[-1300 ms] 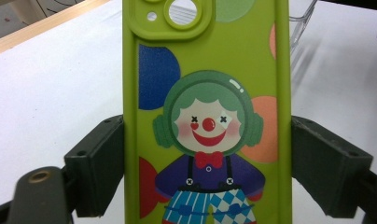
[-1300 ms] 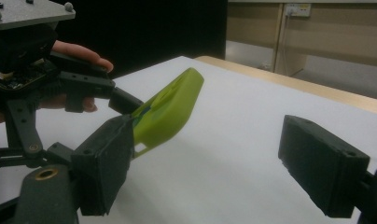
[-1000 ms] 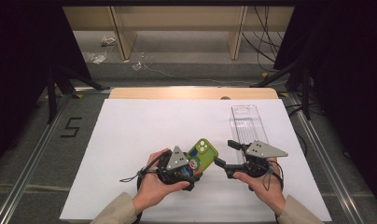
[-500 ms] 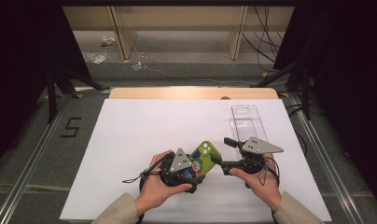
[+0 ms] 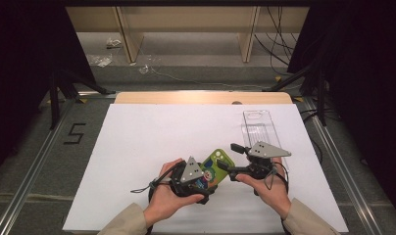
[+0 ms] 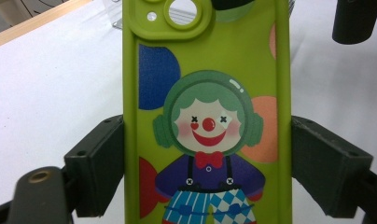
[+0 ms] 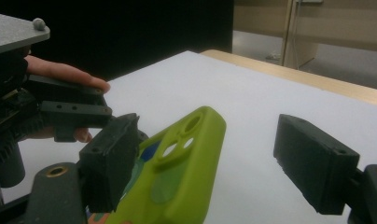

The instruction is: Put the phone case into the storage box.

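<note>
Lime green, with a cartoon clown printed on its back, the phone case (image 6: 205, 116) sits pinched by its two long edges between the jaws of the left gripper (image 6: 207, 168), lifted off the white table sheet (image 5: 152, 142) at the near middle of the table. From above, the phone case (image 5: 216, 166) pokes out of the left gripper (image 5: 206, 178) toward the far right, camera cut-out end leading, tilted upward.

The right gripper (image 5: 226, 156) is held just beside it, jaws spread apart. In the right gripper view the case (image 7: 177, 172) lies between those jaws, close against the left-hand one, with a clear gap to the other; whether it touches that nearer jaw I cannot tell. The person's left hand (image 5: 164, 200) and right hand (image 5: 267, 188) wrap the gripper bodies.

A clear plastic tray (image 5: 259, 129) lies on the sheet farther back on the right, well apart from the case.
</note>
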A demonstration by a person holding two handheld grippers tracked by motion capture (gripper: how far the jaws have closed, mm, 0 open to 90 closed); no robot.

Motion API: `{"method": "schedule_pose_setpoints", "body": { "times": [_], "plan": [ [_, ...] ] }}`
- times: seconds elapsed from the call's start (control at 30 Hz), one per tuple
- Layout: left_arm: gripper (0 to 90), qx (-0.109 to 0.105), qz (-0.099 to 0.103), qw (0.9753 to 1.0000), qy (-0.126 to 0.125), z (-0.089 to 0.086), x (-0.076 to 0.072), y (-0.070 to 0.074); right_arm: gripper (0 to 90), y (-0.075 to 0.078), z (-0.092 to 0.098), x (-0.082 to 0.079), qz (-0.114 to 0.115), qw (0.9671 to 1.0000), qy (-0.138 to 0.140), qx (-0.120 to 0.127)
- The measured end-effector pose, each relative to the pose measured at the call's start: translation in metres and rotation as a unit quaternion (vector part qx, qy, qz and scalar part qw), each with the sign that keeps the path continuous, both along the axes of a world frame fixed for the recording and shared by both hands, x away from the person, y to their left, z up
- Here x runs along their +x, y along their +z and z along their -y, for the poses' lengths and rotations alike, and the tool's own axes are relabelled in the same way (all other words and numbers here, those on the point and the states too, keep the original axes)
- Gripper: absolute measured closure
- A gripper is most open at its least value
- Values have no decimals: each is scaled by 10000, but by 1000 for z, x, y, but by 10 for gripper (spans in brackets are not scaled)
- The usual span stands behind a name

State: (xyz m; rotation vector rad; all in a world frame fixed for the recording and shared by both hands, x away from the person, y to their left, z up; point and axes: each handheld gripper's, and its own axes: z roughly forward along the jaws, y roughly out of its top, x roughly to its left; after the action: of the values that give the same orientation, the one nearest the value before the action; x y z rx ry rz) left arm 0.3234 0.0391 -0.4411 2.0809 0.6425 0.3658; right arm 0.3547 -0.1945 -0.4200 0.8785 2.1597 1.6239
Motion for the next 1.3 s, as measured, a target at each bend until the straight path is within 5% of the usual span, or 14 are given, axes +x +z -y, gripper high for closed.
{"method": "schedule_pose_setpoints", "body": {
  "times": [1.3],
  "plan": [
    [163,8,70,10000,71,4,3,-2,389,-5,-17,17,-452,9990,-54,26]
  ]
}}
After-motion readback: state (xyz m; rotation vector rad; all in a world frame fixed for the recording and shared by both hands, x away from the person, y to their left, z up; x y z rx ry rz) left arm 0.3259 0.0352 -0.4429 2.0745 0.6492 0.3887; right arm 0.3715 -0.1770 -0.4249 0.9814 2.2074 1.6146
